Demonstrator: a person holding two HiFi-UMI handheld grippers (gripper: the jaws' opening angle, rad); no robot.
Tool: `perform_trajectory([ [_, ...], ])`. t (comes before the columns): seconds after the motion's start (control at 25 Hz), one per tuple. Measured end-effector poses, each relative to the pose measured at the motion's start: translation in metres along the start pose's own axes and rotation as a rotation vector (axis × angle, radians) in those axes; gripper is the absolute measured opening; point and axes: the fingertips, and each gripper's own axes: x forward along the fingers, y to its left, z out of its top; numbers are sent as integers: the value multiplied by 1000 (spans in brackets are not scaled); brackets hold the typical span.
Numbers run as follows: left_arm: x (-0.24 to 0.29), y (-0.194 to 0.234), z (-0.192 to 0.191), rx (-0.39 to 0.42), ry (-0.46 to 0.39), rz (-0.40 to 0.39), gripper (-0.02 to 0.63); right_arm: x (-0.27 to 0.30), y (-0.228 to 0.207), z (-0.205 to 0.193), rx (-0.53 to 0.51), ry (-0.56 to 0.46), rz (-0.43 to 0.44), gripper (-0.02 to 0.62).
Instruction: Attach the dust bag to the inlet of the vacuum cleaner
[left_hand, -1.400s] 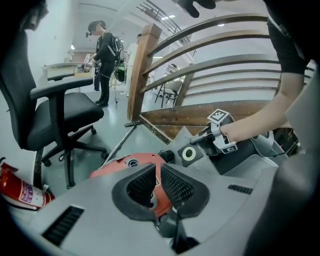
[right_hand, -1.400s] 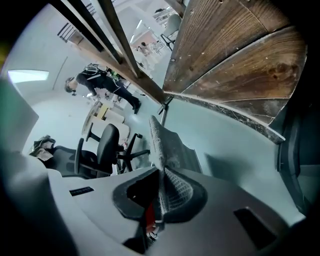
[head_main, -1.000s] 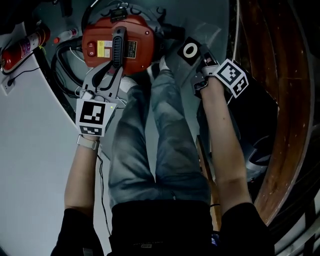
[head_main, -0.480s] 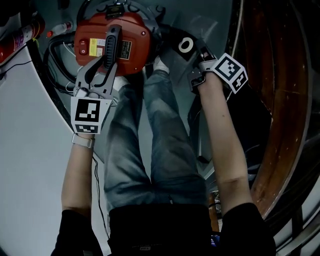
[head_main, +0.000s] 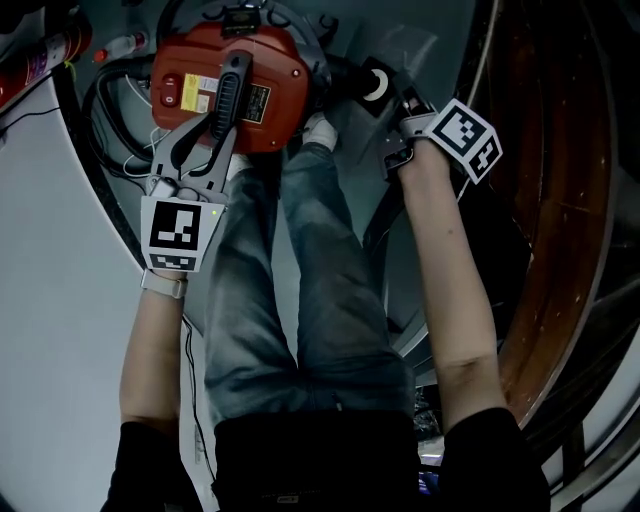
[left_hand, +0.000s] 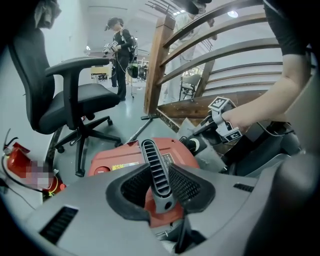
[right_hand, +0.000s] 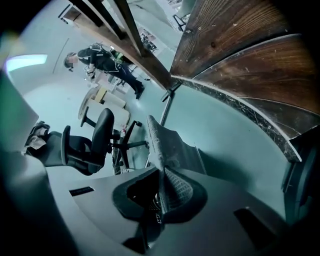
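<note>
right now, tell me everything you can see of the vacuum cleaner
The vacuum cleaner is a rounded red body, plastic-looking, with a ribbed black handle across its top, yellow and dark labels beside it and a black hose looped at its side. It sits on the floor; the open left tongs straddle the handle.

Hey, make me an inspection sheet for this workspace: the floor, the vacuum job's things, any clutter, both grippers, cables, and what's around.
Surface: grey floor; the vacuum cleaner stands on it.
Job's things: red vacuum cleaner; grey dust bag, its collar beside the vacuum, attachment unclear.
Clutter: red fire extinguisher, left of the vacuum in the head view.
Grippers: left gripper jaws apart astride the black handle; right gripper jaws shut on the dust bag.
Cables: black hose looped beside the vacuum.
Surroundings: office chair, wooden staircase, a person far off.
</note>
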Motion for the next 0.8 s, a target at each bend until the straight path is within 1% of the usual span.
perform_trajectory([
  [0.36, 0, 3, 1, -19, -22, -4, 118, 6, 22, -6, -84, 72, -31, 41],
  [0.6, 0, 5, 1, -29, -22, -19, 110, 6, 36, -21, -105, 124, -59, 43],
  [0.68, -1, 5, 1, -29, -20, -26, 109, 6, 39, -25, -96, 134, -66, 43],
  [0.8, -1, 6, 1, -36, -21, -31, 106, 6, 40, -26, -50, 132, -54, 43],
])
